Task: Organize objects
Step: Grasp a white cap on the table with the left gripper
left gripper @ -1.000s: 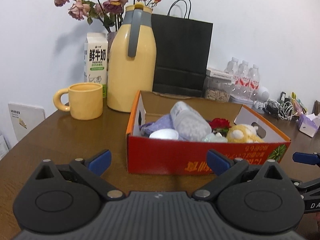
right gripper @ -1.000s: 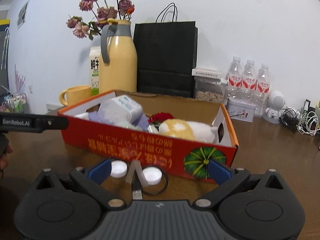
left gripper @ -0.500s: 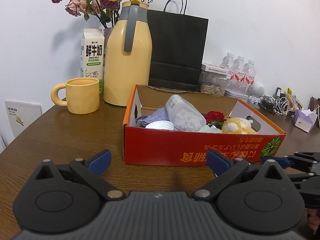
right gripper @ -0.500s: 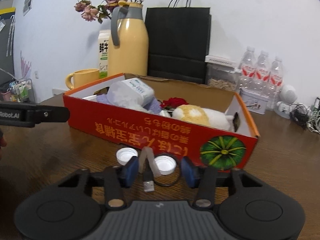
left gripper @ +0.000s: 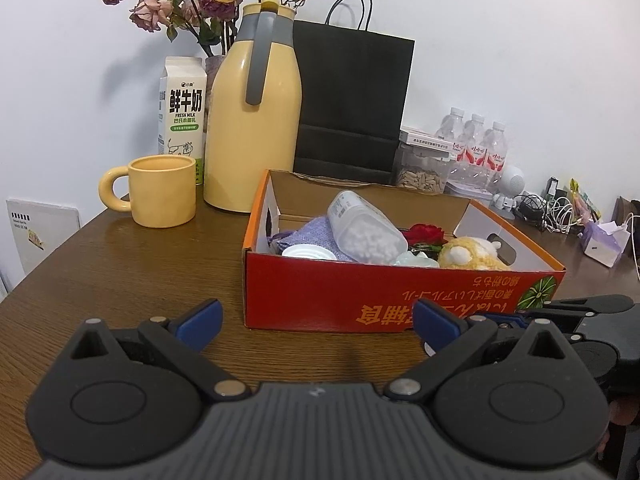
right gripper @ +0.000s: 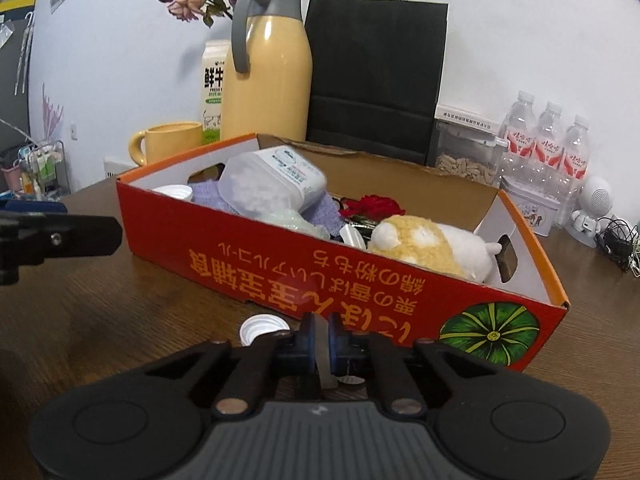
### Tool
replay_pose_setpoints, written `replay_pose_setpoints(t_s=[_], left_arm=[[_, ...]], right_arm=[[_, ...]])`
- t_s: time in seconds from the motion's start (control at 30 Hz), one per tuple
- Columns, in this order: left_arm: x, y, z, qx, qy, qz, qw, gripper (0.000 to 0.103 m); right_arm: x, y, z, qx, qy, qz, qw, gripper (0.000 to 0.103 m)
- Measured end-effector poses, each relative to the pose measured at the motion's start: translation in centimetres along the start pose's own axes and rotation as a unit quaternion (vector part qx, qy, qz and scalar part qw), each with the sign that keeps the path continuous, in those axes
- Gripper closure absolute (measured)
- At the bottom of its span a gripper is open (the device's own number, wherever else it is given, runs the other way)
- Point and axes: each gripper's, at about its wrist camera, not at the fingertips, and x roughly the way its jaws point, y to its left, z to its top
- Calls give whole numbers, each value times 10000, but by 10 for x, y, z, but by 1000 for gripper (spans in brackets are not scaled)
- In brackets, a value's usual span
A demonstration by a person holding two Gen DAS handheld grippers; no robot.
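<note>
Here my right gripper [right gripper: 320, 338] is clamped on a thin grey-white USB plug [right gripper: 322, 360], its blue pads pressed to both sides, low over the wooden table [right gripper: 120, 300]. 1 white bottle cap [right gripper: 262, 328] lies just left of it, beside the red cardboard box [right gripper: 320, 280] holding a plush toy [right gripper: 432, 250] and a plastic jar [right gripper: 272, 188]. My left gripper [left gripper: 316, 322] stands wide and holds nothing, before the same box.

Both wrist views low, close over table [left gripper: 120, 264] — sharing red box [left gripper: 360, 296], facing wall
</note>
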Motion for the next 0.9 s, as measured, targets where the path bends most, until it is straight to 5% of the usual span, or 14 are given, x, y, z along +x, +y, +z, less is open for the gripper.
replay_pose_setpoints(t_s=[0.37,0.9], left_arm=[[3,-1,-1,29,47,39,10000,0],[36,-42,-13,489,713,-131,9962,0]], right_arm=[[-47,-10,-1,276,-973,-158,9947,98],[-62,-34,-3,582,-1211,-246,9906,98]])
